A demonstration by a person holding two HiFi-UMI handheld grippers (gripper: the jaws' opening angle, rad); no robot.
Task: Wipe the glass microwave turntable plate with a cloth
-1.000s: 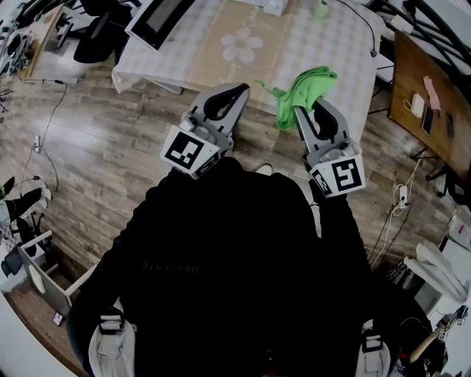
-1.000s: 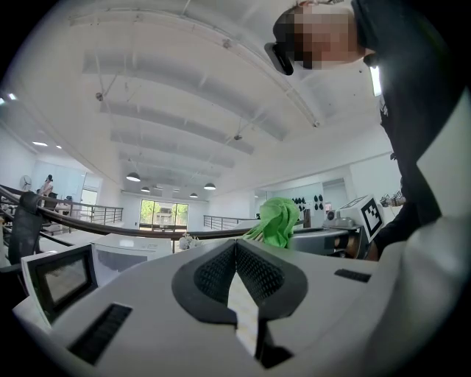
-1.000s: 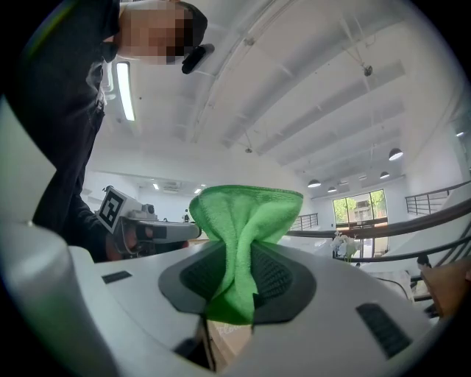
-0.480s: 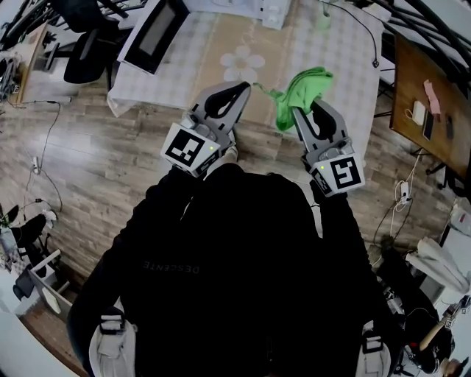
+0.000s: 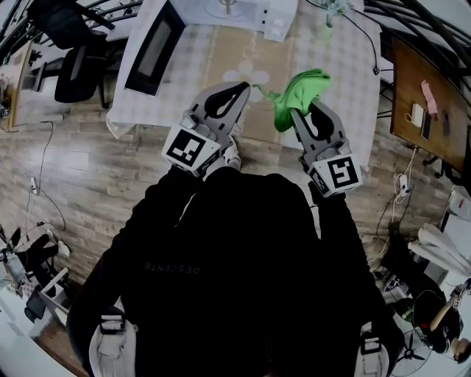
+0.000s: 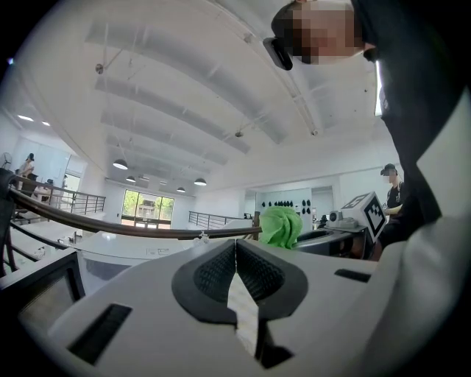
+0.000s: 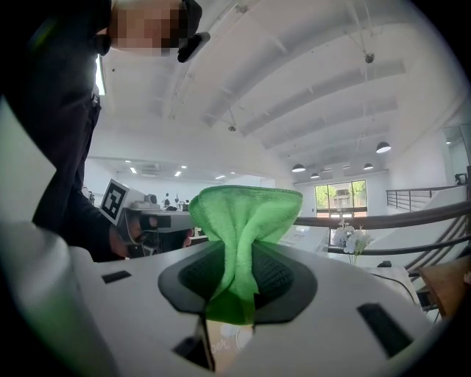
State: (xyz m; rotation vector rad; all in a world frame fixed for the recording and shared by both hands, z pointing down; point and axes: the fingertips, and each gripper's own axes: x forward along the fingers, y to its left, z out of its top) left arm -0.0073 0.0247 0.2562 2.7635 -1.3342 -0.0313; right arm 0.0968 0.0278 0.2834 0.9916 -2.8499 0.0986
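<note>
Standing at the near edge of a table under a checked cloth with a flower print (image 5: pixel 331 59), both tools raised in front of a black top. Pinching a bright green fuzzy cloth (image 7: pixel 243 210) in the right gripper (image 7: pixel 235 276): pads clamped on its lower part, the rest bunching up above the tips and, in the head view, reaching out over the table's edge. Holding the left gripper (image 6: pixel 235 254) clenched, ribbed pads pressed against each other, tips near the green cloth but apart from it, likewise over the near edge.

Bare tabletop ahead of both tips. Wide-open plank floor (image 5: pixel 73 169) to the left, with a black office chair (image 5: pixel 66 66) far off in that corner. Hemmed in on the right by a dark wooden desk (image 5: pixel 419 88).

Facing a white microwave (image 5: pixel 257 11) at the table's far side, cut off by the head view's top edge, its dark-windowed door (image 5: pixel 154 48) swung open to the left. Cannot make out the glass turntable plate with certainty: only a small blurred shape at the cut-off opening. Looking up at a white ceiling in both gripper views, tabletop out of their sight.
</note>
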